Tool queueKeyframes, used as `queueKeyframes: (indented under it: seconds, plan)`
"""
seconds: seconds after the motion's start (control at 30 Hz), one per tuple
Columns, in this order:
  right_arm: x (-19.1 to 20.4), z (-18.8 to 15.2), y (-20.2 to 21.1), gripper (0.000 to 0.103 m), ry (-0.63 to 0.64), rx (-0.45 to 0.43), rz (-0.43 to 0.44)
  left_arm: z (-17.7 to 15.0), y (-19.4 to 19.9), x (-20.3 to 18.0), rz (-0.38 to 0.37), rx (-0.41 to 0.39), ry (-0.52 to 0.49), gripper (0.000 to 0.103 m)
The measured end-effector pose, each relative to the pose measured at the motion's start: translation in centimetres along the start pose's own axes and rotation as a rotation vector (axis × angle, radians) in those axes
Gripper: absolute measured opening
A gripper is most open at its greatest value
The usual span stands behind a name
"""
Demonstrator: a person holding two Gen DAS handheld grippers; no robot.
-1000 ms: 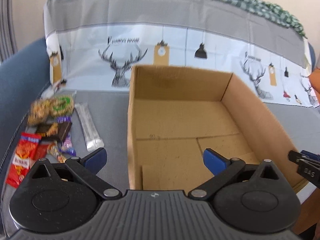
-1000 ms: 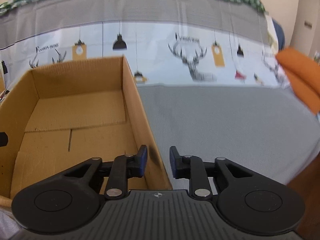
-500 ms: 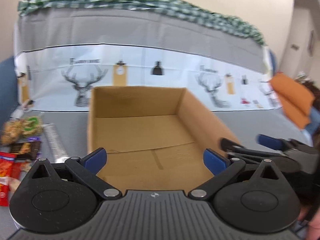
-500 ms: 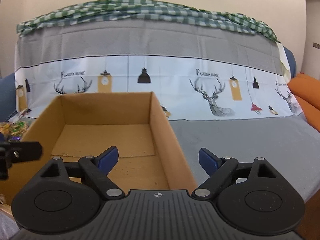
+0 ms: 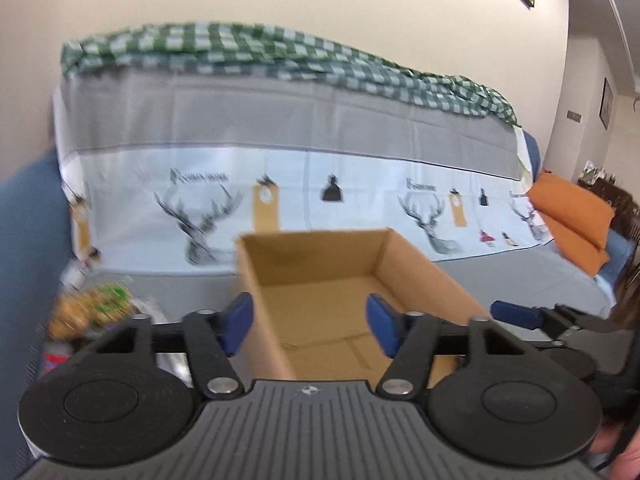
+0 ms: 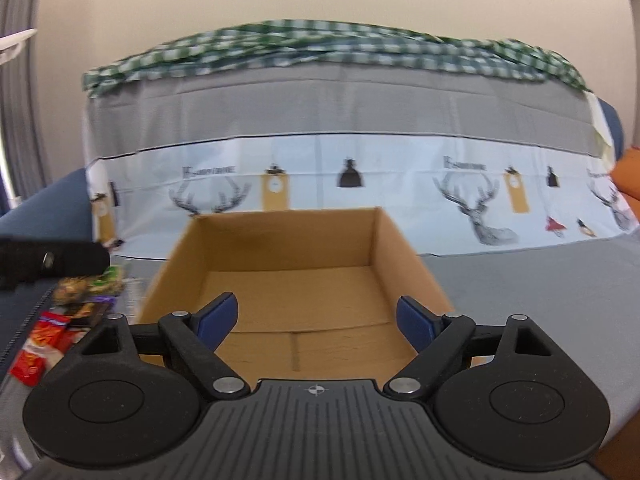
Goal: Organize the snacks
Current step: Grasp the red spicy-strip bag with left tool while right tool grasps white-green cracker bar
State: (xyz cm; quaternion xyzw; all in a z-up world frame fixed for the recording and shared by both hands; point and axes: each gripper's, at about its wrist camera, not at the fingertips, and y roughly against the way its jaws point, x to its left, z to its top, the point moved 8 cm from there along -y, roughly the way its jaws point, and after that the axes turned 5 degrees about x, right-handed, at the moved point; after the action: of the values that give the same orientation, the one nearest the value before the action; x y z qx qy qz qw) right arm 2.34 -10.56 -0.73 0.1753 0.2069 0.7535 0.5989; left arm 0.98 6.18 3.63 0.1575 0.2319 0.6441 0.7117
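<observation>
An empty open cardboard box sits on the grey sofa seat. A heap of snack packets lies to its left, blurred, with a red packet nearest. My left gripper hovers before the box's near left corner. Its jaws are closing, and the box's left wall shows between them, untouched by the pads. My right gripper hangs in front of the box, jaws wide and closing slightly, with nothing held between them. Each gripper shows at the edge of the other's view.
A grey cover with a deer print drapes the sofa seat and backrest. A green checked cloth lies along the top. Orange cushions sit at the far right, and a blue armrest stands at the left.
Both grippers have risen and drawn back from the box, so more of the sofa back and wall shows. The left jaws have narrowed. The right jaws have gone from nearly shut to wide.
</observation>
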Motion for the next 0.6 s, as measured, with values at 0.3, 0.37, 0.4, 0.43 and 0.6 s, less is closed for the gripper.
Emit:
queueKeyframes:
  seconds: [0.3, 0.37, 0.4, 0.43, 0.6]
  plan:
    - [11.1, -0.9, -0.2, 0.049, 0.137, -0.002, 0.257, -3.8, -1.9, 11.3, 0.096, 0.112, 0.156, 0.039]
    - [13.8, -1.5, -0.3, 0.048, 0.179, -0.004, 0.301, -4.0, -2.0, 13.7, 0.132, 0.124, 0.214, 0.039]
    - [15.3, -2.0, -0.3, 0.049, 0.209, -0.010, 0.325, -4.2, -2.1, 14.7, 0.149, 0.138, 0.235, 0.039]
    - [16.5, -2.5, -0.5, 0.049, 0.241, -0.008, 0.331, -4.6, -2.3, 15.5, 0.164, 0.155, 0.253, 0.039]
    - [21.8, -5.1, -2.7, 0.048, 0.338, 0.013, 0.382, -5.9, -2.6, 18.7, 0.236, 0.212, 0.292, 0.039]
